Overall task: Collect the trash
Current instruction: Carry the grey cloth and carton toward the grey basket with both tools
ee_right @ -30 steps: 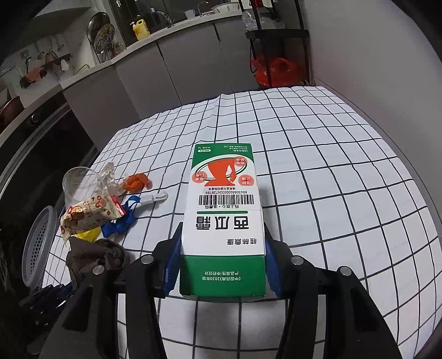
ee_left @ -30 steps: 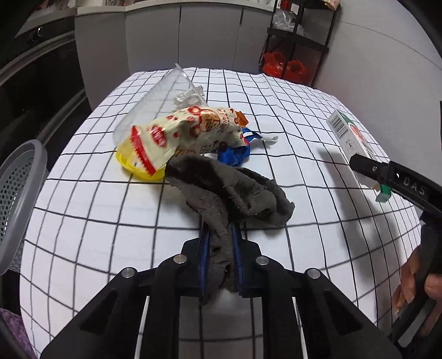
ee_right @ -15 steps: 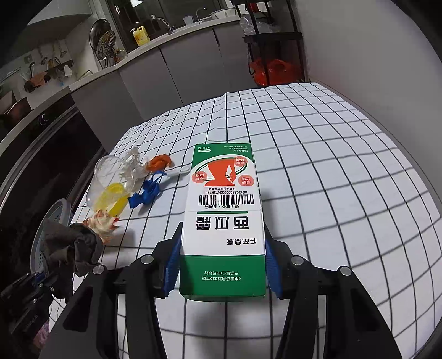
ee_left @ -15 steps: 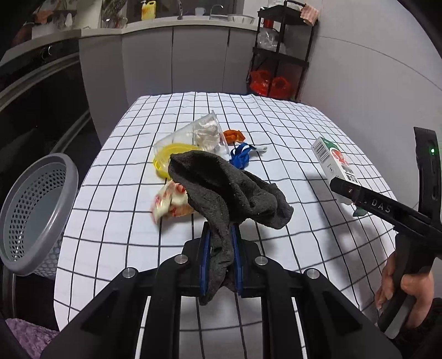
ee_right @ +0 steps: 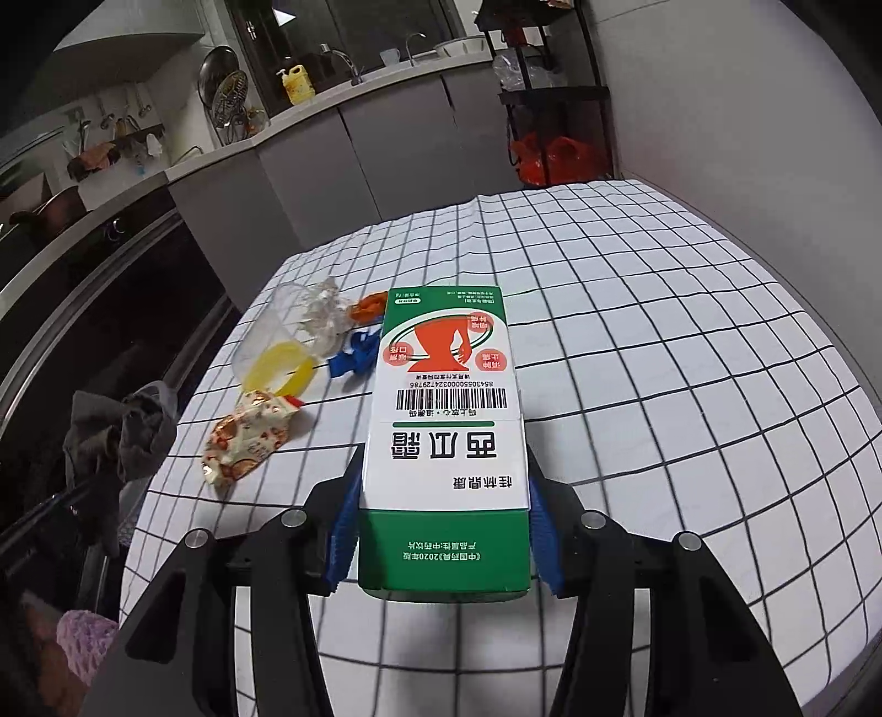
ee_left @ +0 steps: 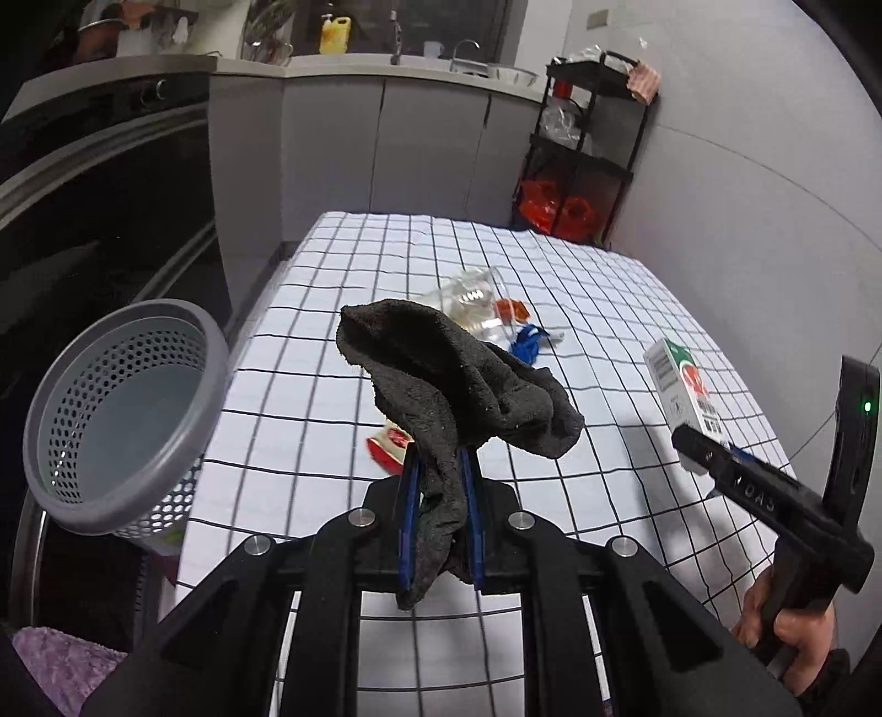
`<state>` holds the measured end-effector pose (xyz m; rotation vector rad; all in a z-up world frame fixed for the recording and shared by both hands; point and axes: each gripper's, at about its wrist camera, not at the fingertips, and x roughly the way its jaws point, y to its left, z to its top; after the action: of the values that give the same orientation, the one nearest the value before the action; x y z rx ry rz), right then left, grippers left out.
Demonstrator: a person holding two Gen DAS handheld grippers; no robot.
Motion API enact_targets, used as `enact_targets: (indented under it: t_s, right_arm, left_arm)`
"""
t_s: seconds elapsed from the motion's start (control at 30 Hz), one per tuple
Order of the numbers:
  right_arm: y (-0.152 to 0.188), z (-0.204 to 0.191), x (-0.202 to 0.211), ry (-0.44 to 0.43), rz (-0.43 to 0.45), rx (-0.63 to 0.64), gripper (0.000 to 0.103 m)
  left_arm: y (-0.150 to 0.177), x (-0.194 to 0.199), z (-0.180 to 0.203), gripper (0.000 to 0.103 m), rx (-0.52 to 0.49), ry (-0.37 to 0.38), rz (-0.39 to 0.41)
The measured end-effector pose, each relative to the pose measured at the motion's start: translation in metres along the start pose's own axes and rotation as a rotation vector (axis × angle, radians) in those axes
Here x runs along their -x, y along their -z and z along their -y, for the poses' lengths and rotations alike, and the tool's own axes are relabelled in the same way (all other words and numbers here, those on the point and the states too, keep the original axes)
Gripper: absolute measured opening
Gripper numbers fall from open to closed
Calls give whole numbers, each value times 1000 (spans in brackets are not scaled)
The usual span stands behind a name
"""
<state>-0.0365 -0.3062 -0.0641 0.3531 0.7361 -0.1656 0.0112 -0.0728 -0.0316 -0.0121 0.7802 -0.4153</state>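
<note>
Between right gripper fingers, green-white carton (long axis pointing away); left gripper clamping dark cloth.

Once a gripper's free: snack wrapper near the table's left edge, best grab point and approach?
Pinch the crimped end seal of the snack wrapper nearest the camera, coming from above. It lies flat and puffy on the checked tablecloth, clear of the plastic cup, so the thin flat seal probably fits between pads best.

This is a home kitchen. Behind the table with the white black-gridded cloth runs a grey cabinet counter with a sink tap and a yellow detergent bottle; beside it stands a black metal shelf rack.
</note>
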Motion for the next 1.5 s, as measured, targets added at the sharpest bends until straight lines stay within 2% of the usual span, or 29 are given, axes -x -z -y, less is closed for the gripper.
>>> enact_targets:
  t_s: [0.2, 0.37, 0.63, 0.9, 1.17, 1.5]
  right_arm:
    - [8, -31, 5, -14, -1, 39, 50]
    - [12, -66, 6, -62, -13, 76, 50]
    - [12, -150, -6, -159, -36, 192, 50]
    - [12, -233, -28, -259, -66, 296, 50]
    - [14, -302, -51, -315, -92, 376, 50]
    - [21, -347, -84, -328, -140, 433, 50]
  left_arm:
    - [0, 15, -26, 14, 16, -50, 34]
    - [-1, 24, -55, 14, 41, -95, 55]
    - [-7, 34, -113, 15, 79, -195, 90]
    - [-15, 39, -173, 15, 113, -262, 95]
    - [-24, 34, -224, 15, 94, -343, 100]
    - [-15, 9, -271, 15, 184, -351, 56]
